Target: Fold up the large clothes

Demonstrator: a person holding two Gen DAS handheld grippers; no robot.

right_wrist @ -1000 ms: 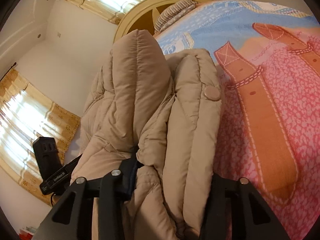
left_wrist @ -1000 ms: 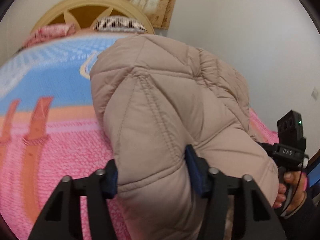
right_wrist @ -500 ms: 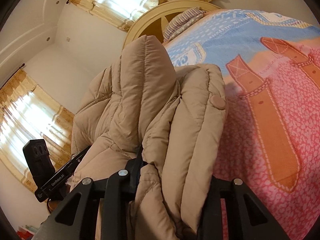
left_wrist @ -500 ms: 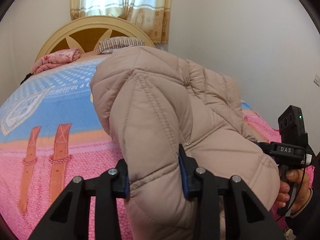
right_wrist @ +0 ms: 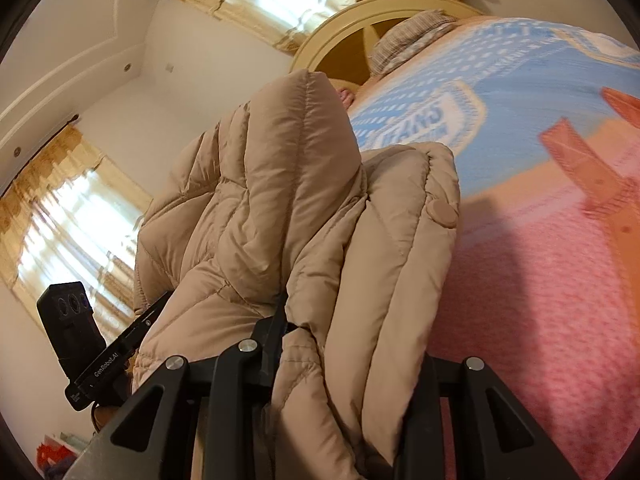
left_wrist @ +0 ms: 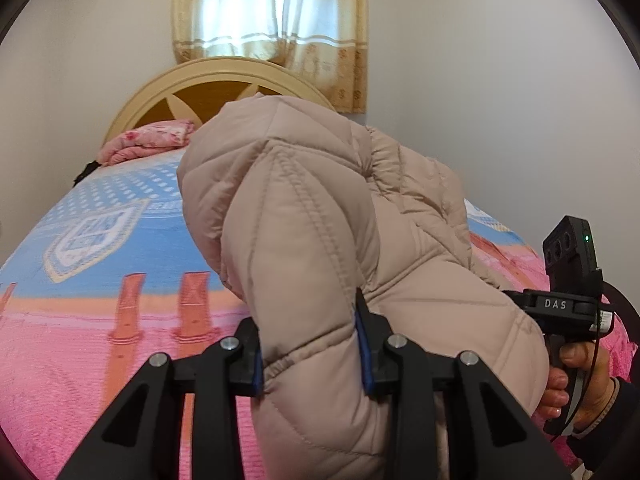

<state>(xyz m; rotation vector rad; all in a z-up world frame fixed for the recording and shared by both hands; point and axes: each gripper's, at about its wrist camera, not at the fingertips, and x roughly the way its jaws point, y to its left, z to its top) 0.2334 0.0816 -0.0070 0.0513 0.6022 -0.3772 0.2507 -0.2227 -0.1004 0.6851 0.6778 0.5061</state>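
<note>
**Puffer jacket held up over the bed by both grippers**

Puffer jacket (left_wrist: 320,232), beige and quilted, pinched in the left gripper (left_wrist: 310,354): blue pads (left_wrist: 365,356) pressed into a thick roll of padded fabric, jaws narrow around it. Same jacket (right_wrist: 280,208) clamped in the right gripper (right_wrist: 344,364) along a bunched edge, one finger buried in the folds, the other hidden behind a padded panel. Round covered snap button (right_wrist: 442,213) on that panel, just above the right gripper. Bulk of the jacket raised above the bed (left_wrist: 80,340), draped between the two grippers, its top fold standing in front of the headboard. Right hand (left_wrist: 580,384) of the person wrapped round a black handle marked DAS, at the jacket's right edge in the left wrist view. Pink, orange and blue patterned bedspread (right_wrist: 540,300) beneath and beside the jacket. Pink folded bedding (left_wrist: 148,142) left of the jacket, against the arched cream headboard (left_wrist: 168,92). Curtained window (left_wrist: 272,12) above the headboard.
</note>
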